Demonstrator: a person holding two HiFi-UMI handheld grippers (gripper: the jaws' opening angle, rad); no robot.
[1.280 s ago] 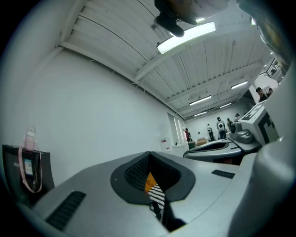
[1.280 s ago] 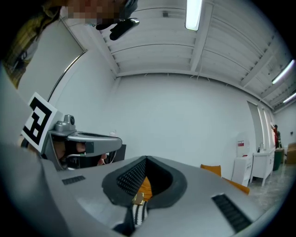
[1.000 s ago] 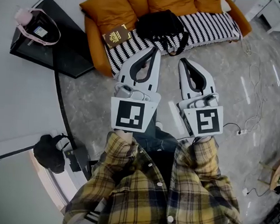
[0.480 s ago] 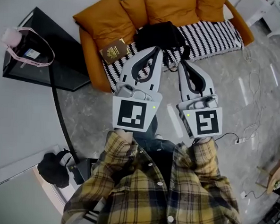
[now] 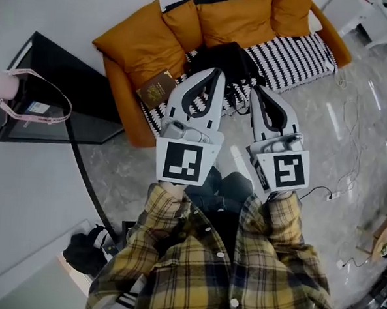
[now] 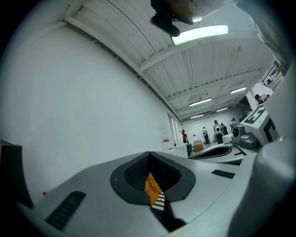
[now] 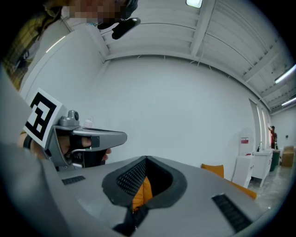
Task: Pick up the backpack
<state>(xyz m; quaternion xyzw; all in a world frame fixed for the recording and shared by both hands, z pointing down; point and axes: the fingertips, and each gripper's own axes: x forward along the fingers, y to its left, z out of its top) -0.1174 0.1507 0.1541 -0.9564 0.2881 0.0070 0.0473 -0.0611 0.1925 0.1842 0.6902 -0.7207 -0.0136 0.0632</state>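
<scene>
Closed tight and empty, the left gripper and right gripper have been carried nearer the far sofa, where the black backpack lies just beyond them, not yet grasped.

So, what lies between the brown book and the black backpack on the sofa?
Only the striped blanket, as the head view shows; the left tool partly overlaps that stretch.
</scene>
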